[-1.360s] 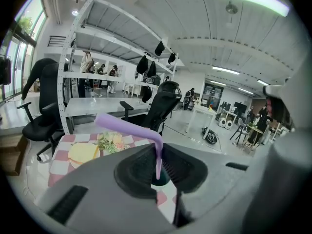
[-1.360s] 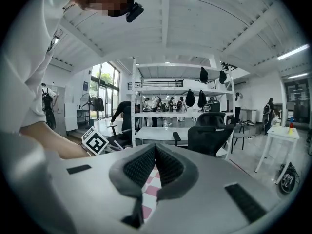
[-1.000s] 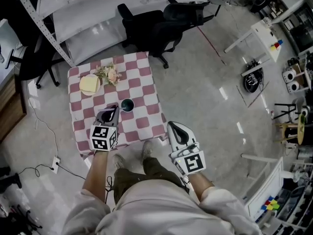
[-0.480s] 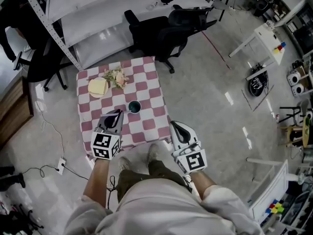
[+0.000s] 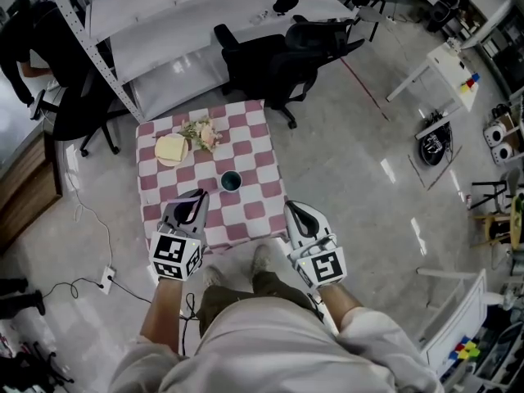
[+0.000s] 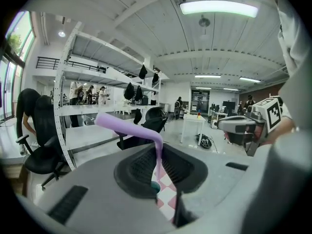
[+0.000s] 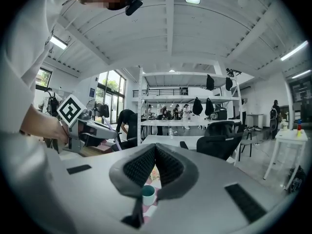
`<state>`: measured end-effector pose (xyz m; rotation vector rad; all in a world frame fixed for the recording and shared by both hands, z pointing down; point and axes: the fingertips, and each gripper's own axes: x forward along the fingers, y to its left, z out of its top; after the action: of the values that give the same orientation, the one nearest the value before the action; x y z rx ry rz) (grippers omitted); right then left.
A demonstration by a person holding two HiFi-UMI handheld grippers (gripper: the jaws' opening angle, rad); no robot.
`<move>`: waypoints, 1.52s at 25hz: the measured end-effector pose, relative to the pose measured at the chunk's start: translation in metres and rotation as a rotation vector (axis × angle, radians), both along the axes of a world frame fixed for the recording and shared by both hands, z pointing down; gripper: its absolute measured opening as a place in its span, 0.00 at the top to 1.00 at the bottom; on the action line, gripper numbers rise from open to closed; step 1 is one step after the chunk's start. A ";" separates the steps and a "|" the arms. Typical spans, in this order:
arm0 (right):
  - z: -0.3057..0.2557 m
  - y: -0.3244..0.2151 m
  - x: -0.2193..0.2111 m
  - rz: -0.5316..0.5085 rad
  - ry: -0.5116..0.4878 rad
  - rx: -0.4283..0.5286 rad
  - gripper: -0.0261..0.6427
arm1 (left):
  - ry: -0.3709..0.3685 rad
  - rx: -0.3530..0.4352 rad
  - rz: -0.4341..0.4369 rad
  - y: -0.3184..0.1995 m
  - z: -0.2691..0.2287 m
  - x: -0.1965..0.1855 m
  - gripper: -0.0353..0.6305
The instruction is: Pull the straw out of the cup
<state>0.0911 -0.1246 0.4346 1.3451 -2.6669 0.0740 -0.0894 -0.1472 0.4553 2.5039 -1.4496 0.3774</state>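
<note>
1. Head view: cup (image 5: 231, 181) is sitting mid-desk (image 5: 254, 150) on the checked cloth. Left gripper (image 5: 196, 196) is hovering near the cup's left, apart from it. Right gripper (image 5: 293, 212) is hanging by the desk's front-right corner. Plate (image 5: 171, 149) and flowers (image 5: 204, 133) are lying at the far side.
2. Left gripper view: fingers (image 6: 139, 165) are clamping, nearly closed, on the purple straw (image 6: 127, 127). Its bent top is leaning left above them. The cup is showing below; can't tell whether the straw's end is clearing it.
3. Right gripper view: fingers (image 7: 139, 167) are pressing together at the tips, gripping nothing. The cup is showing below them.
</note>
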 end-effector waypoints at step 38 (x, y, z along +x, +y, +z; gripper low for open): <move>-0.010 0.009 -0.010 -0.023 0.024 0.024 0.96 | -0.012 0.073 0.007 0.026 -0.035 -0.004 0.89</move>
<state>0.0812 -0.1155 0.4251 1.3139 -2.6708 0.0225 -0.0932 -0.1209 0.4208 2.5685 -1.4845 0.3471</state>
